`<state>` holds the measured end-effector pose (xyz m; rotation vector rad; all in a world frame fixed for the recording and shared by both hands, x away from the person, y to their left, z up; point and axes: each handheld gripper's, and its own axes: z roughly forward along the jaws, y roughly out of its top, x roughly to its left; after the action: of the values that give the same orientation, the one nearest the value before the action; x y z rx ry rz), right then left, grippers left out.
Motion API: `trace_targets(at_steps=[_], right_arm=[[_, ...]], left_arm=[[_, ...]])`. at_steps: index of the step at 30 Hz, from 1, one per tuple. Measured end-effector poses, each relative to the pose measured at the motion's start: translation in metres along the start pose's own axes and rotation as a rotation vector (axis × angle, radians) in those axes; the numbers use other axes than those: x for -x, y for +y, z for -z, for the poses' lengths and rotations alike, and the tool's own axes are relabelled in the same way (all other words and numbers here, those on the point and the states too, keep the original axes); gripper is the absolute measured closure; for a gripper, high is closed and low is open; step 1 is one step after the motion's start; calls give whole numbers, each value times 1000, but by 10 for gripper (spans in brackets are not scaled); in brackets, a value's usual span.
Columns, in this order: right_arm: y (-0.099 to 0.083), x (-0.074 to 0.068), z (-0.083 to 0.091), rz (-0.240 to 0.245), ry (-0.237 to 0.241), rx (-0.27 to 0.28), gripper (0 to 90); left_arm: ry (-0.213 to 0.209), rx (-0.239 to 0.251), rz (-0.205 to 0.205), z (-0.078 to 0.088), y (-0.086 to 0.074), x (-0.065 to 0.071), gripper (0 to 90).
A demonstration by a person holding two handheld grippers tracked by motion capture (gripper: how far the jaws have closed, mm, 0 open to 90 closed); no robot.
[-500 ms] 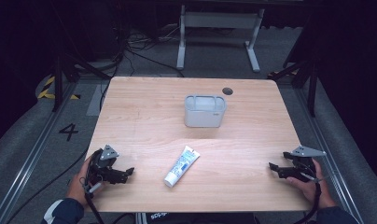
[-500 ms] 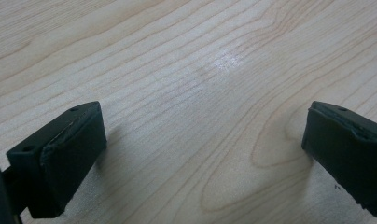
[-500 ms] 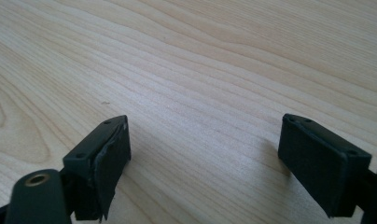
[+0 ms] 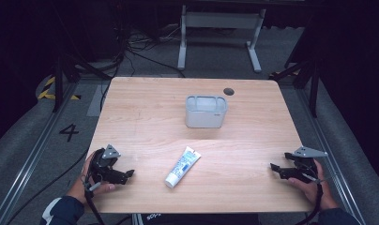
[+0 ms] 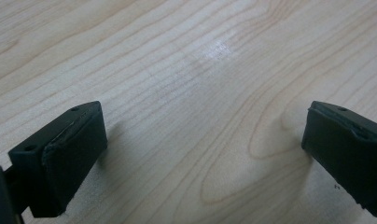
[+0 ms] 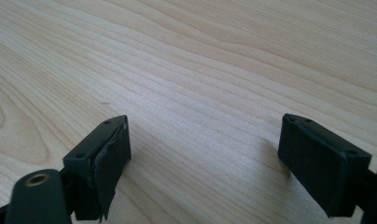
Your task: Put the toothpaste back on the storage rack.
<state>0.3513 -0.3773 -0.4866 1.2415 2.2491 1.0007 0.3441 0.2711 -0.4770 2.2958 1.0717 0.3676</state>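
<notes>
**Near the front corners, both grippers rest with jaws spread**

At the front left corner of the table (image 4: 145, 117), the left gripper (image 4: 124, 176) sits in a hand (image 4: 87, 178), pointing inward along the front edge. At the front right corner the right gripper (image 4: 276, 168) is held the same way, facing back toward it.

From the high view alone the jaws are small and dark, so their gap is hard to judge. The left gripper view settles it: the left gripper (image 5: 200, 163) has its two black jaws wide apart, released, with bare wood grain between them. The right gripper view shows the right gripper (image 6: 205, 172) likewise spread and holding nothing.

What the high view adds is the layout. A white toothpaste tube (image 4: 183, 167) lies flat near the middle of the front edge, slanted, cap end probably toward the front. A grey holder (image 4: 206, 112) stands upright at the table's centre, toward the back. A dark round grommet (image 4: 229, 91) sits near the back edge.

Bare wood lies between each gripper and the tube, well apart on both sides.
</notes>
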Motion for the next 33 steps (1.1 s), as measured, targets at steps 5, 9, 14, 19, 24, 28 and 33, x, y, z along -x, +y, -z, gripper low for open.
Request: trace_targets(at_steps=[5,9,14,19,24,28,33], right_arm=[[0,0,0,-1,-1,-1,172],[0,0,0,0,-1,0,172],[0,0,0,-2,-2,-1,171],[0,0,0,-2,-3,0,171],[0,0,0,-2,-2,-1,171],[0,0,0,-1,-1,-1,171],[0,0,0,-1,-1,-1,170]], left_arm=[[-20,-87,-23,4,7,2,13],[-36,-65,-33,9,9,3,221],[-47,-58,-20,10,13,8,195],[-9,-83,-38,12,25,19,190],[-16,-69,-62,12,31,29,200],[-26,-70,-68,14,37,34,200],[-32,-55,-71,13,43,42,206]])
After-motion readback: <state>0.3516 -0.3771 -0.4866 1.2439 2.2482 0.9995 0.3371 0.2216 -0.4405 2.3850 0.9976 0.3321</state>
